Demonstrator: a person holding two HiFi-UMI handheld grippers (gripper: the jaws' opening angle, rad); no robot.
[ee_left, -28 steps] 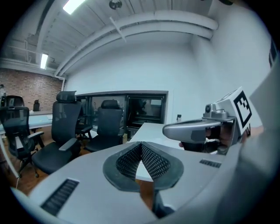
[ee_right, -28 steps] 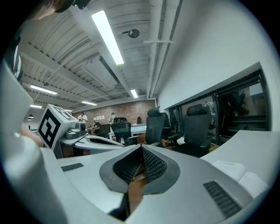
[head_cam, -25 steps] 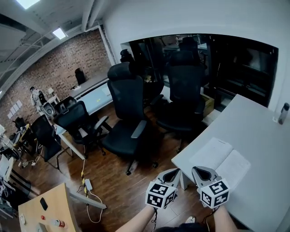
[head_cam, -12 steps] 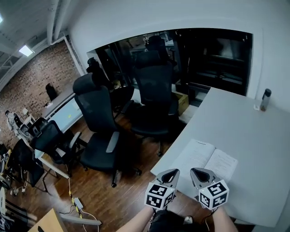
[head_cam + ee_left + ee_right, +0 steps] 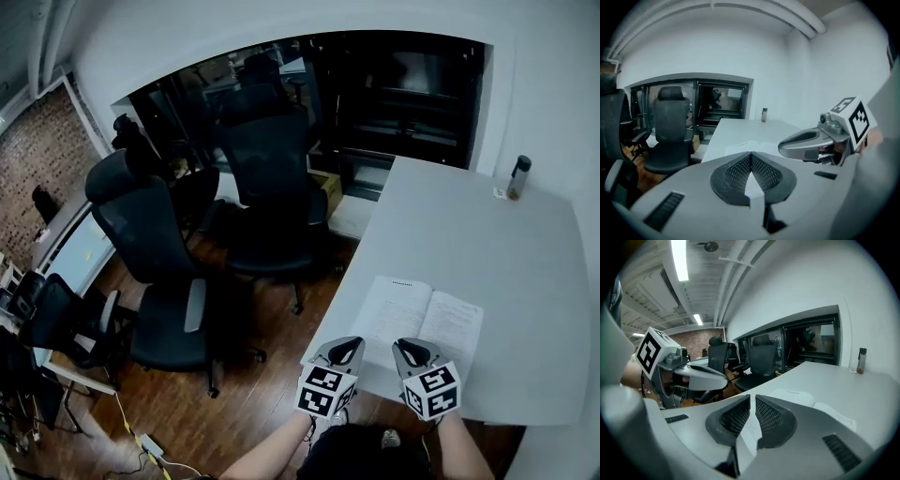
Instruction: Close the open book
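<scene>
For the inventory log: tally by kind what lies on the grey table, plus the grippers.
Open book: 1
Bottle: 1
Small pale item beside the bottle: 1
Grippers: 2, left gripper and right gripper
Total: 5

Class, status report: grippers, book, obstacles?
Left gripper, right gripper shut, empty. Book open on table, near edge. Nothing on book; bottle far off.
</scene>
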